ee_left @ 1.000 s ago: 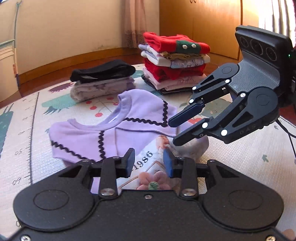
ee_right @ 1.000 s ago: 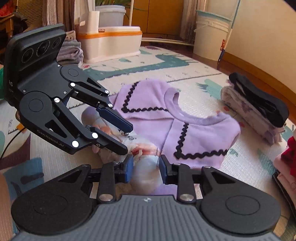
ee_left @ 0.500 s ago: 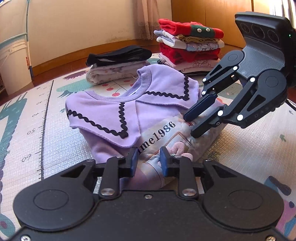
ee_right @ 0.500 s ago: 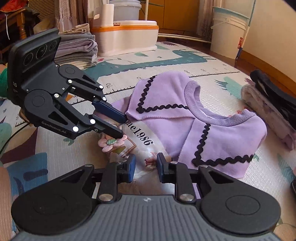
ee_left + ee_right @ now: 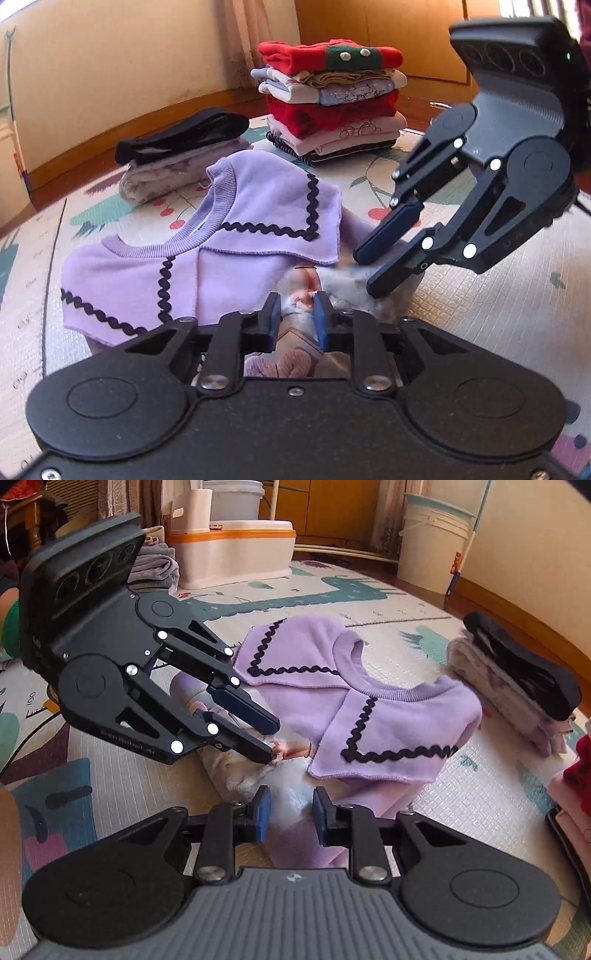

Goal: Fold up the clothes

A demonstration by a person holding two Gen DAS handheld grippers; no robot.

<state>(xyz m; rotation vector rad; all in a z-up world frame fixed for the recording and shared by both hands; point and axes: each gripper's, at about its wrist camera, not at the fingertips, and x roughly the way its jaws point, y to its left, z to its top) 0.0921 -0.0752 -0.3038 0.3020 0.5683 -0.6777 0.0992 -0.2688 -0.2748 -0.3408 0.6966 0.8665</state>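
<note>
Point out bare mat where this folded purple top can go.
Bare play mat lies between the lilac rickrack-trimmed top and the tall folded stack. More mat lies left of the top. The black-topped small pile crowds the back.

Floor: patterned foam play mat (image 5: 369, 590) w/ teal dinosaur shapes + ruler print, wood floor past its far edge. Cream wall (image 5: 129, 55) w/ wood baseboard, wood cabinet doors (image 5: 388, 22) far right in left view, curtain (image 5: 243, 33) between them. Right view: white bucket (image 5: 432, 542) far right, white/orange storage bin (image 5: 236, 550) far centre. Warm daylight, soft shadows.
</note>
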